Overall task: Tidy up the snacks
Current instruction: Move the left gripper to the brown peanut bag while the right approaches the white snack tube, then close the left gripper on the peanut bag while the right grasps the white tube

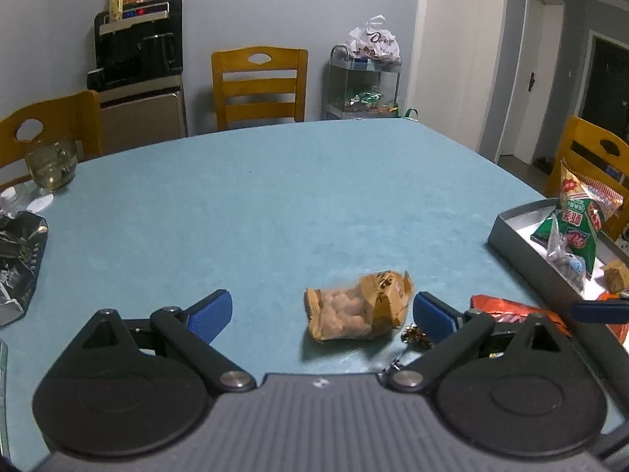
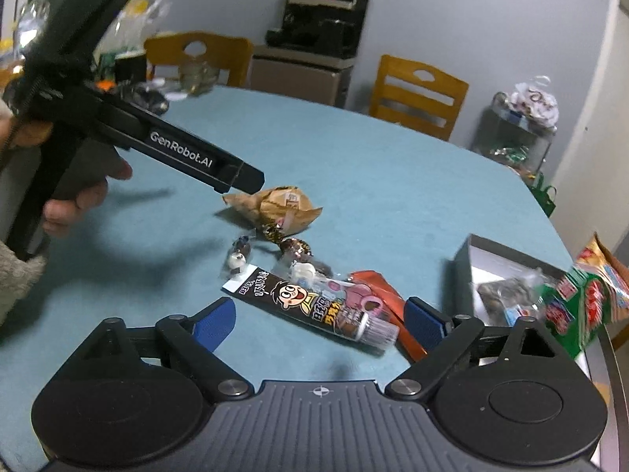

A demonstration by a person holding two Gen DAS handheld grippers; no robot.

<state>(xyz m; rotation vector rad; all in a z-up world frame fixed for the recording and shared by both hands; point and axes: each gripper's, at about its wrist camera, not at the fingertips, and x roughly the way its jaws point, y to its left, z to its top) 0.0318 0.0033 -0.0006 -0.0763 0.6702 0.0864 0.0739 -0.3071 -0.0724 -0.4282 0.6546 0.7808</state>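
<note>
Left gripper (image 1: pixel 322 310), fingers spread wide and empty, above the blue counter (image 1: pixel 275 204). A tan snack packet (image 1: pixel 359 305) lies flat between the fingers, nearer the right one and touching neither; its long axis runs across the gap, with its crimped end toward the left finger. A small gold-wrapped candy (image 1: pixel 414 336) lies just beside the right finger's inner edge, and an orange wrapper (image 1: pixel 511 310) shows behind that finger. A grey tray (image 1: pixel 519 244) holding upright green and red packets stands further out beyond the right finger. A glass jar (image 1: pixel 51 167) and a dark foil bag (image 1: pixel 19 259) sit well apart, beyond the left finger.

Right gripper (image 2: pixel 320 320), fingers likewise wide apart, gripping nothing. A long black snack stick (image 2: pixel 314 306) lies between them (cartoon face uppermost), its long axis slanting from the left finger's far side down toward the right finger, its clear end nearest that finger. Several small wrapped candies (image 2: pixel 295 249) are scattered just ahead of it, with the tan packet beyond them. A hand (image 2: pixel 78 192) holds the left gripper's body ahead of the left finger, its tip over the tan packet. The tray stands beyond the right finger.
</note>
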